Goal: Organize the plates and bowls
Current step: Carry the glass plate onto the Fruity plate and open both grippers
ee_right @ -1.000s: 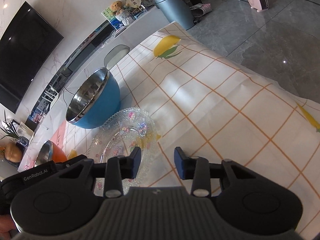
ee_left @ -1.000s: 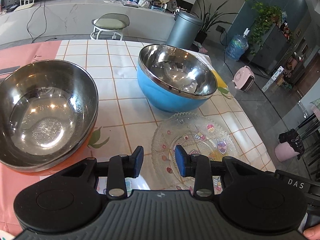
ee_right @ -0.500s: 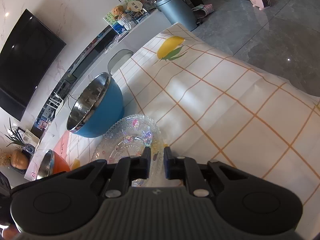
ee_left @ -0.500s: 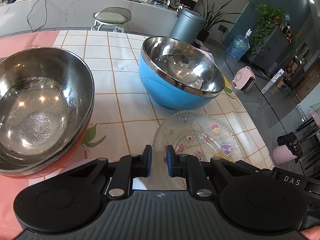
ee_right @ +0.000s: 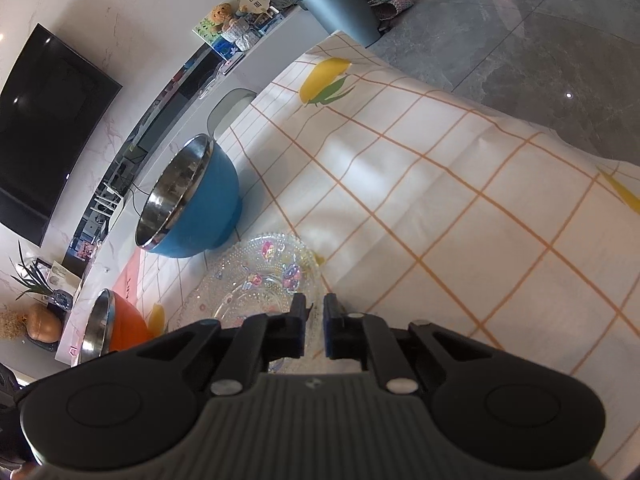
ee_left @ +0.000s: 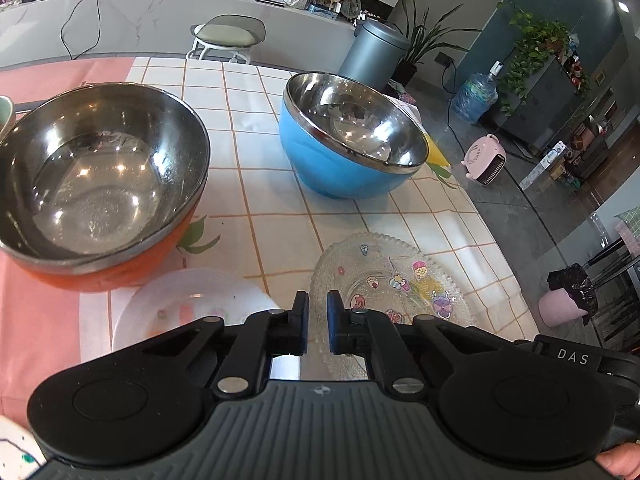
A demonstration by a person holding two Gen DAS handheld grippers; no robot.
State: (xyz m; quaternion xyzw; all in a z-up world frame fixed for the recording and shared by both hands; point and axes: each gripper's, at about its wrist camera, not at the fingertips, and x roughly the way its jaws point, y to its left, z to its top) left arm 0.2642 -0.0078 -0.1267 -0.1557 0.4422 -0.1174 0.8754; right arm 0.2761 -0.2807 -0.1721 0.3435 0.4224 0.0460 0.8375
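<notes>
In the left wrist view an orange bowl (ee_left: pixel 100 184) with a steel inside stands at the left and a blue bowl (ee_left: pixel 348 148) of the same kind at the back right. A clear glass plate (ee_left: pixel 400 284) with cartoon prints lies in front of the blue bowl, and a white plate (ee_left: pixel 188 308) lies in front of the orange one. My left gripper (ee_left: pixel 318 328) hovers over the gap between the two plates, shut on nothing. My right gripper (ee_right: pixel 315 330) hangs over the near rim of the glass plate (ee_right: pixel 260 272), also shut and holding nothing. Beyond it are the blue bowl (ee_right: pixel 200 204) and the orange bowl (ee_right: pixel 120 324).
The checked tablecloth (ee_right: pixel 440 208) stretches bare to the right, and its edge drops to the grey floor. A pale green cup (ee_left: pixel 4 116) shows at the far left. A stool (ee_left: pixel 228 36) and a grey bin (ee_left: pixel 376 52) stand behind the table.
Both grippers' jaws have closed from about a third open to shut. My left gripper has drawn back, which brings the white plate into view. The dishes have not moved.
</notes>
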